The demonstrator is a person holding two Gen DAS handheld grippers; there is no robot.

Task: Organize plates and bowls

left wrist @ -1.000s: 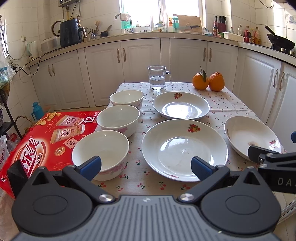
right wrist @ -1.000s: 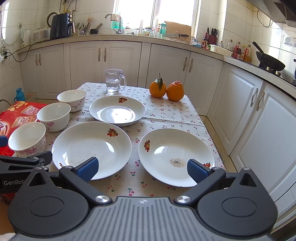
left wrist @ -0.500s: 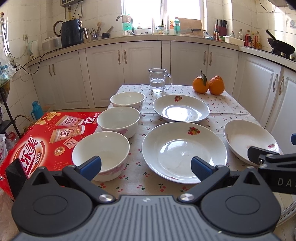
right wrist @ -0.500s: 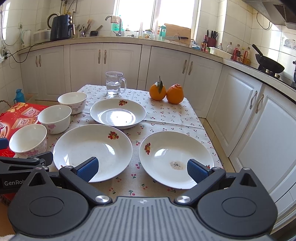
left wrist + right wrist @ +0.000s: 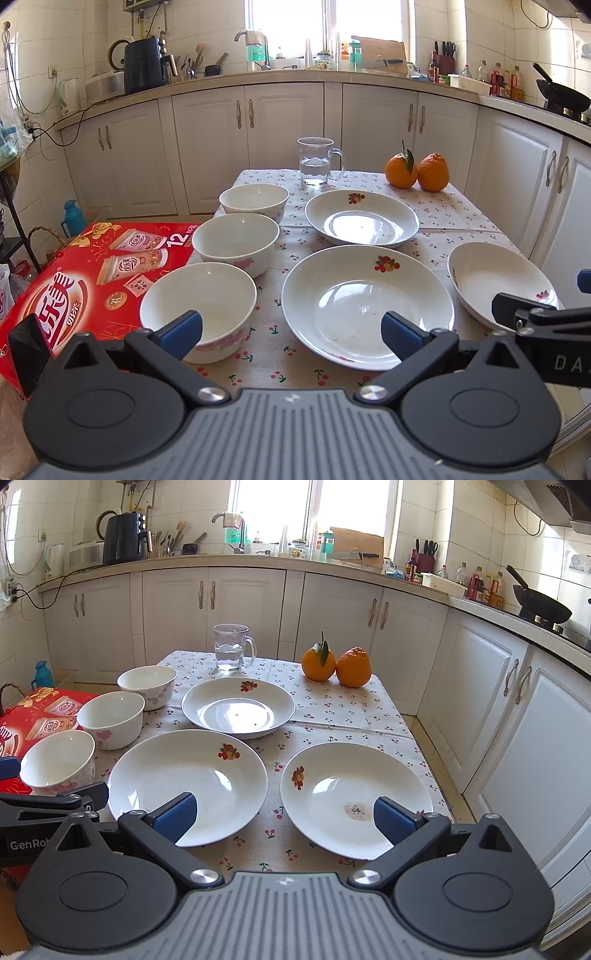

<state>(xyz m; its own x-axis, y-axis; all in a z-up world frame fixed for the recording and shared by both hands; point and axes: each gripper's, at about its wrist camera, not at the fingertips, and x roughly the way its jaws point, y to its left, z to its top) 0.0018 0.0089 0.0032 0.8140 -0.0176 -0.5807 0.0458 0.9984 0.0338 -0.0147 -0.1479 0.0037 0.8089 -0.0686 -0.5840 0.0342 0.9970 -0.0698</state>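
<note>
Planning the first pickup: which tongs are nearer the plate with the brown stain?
Right. The right tongs hover at the stained plate's near rim; the left tongs sit farther left, by the nearest bowl.

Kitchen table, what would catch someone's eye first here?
Probably the two oranges at the table's far right, bright against the cherry-print tablecloth, and the red gift box beside the table on the left. Then the white dishes: three bowls lined along the left edge, three fruit-painted plates beside them.

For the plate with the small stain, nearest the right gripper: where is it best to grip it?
Probably the stained plate's near rim, approached low from the front by the open right gripper. It lies flat and shallow, so only the raised rim offers an edge to pinch.
</note>
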